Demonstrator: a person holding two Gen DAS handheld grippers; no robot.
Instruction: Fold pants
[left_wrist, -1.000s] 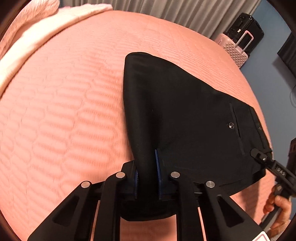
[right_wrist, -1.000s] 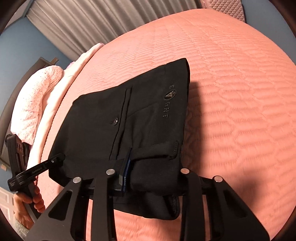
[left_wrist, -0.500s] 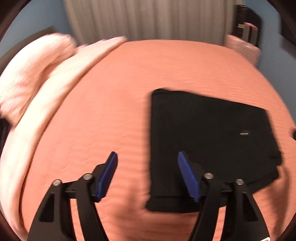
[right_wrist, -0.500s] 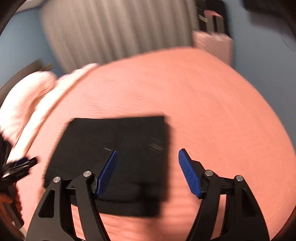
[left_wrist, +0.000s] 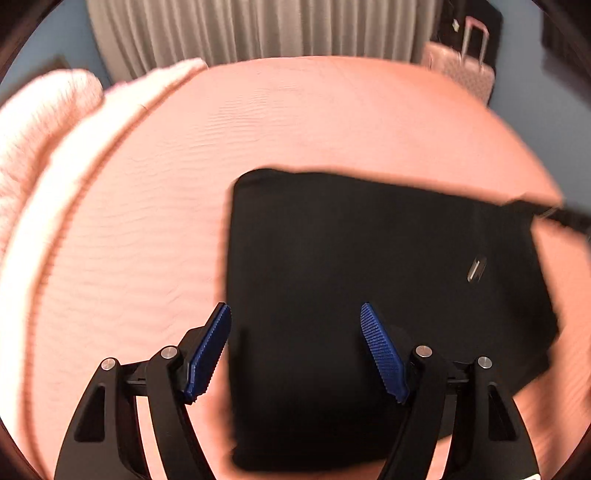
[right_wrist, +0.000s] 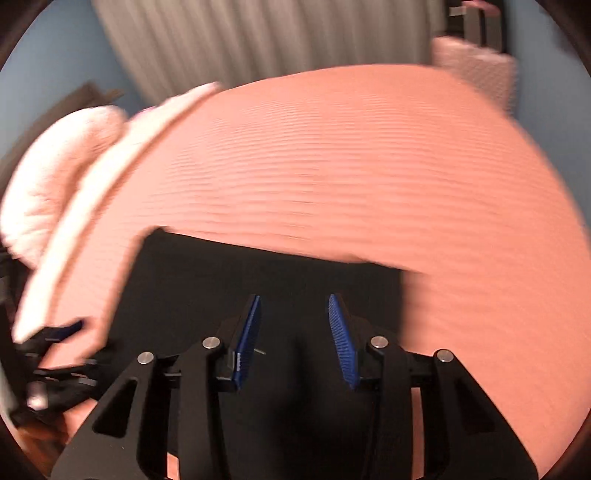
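Note:
The black pants (left_wrist: 369, 258) lie folded into a flat rectangle on the salmon bedspread (left_wrist: 295, 122). My left gripper (left_wrist: 293, 306) hovers above their near left edge, and its jaws are opening with nothing pressed between the blue pads (left_wrist: 210, 350). In the right wrist view the pants (right_wrist: 221, 280) fill the lower middle. My right gripper (right_wrist: 293, 297) hangs over them; its jaws are closing but still stand apart, and no cloth is pinched. The left gripper (right_wrist: 55, 343) is a blur at the lower left there. Both views are motion-blurred.
A white fluffy blanket (left_wrist: 44, 122) and pale bedding lie along the bed's left side. Grey curtains (left_wrist: 258, 29) hang behind the bed. A pink suitcase (left_wrist: 461, 70) stands at the far right corner, beside a dark one.
Both grippers have let go of the pants and drawn back and upward. The pants, lifted and draped before, now lie flat. The right jaws opened wide, then narrowed.

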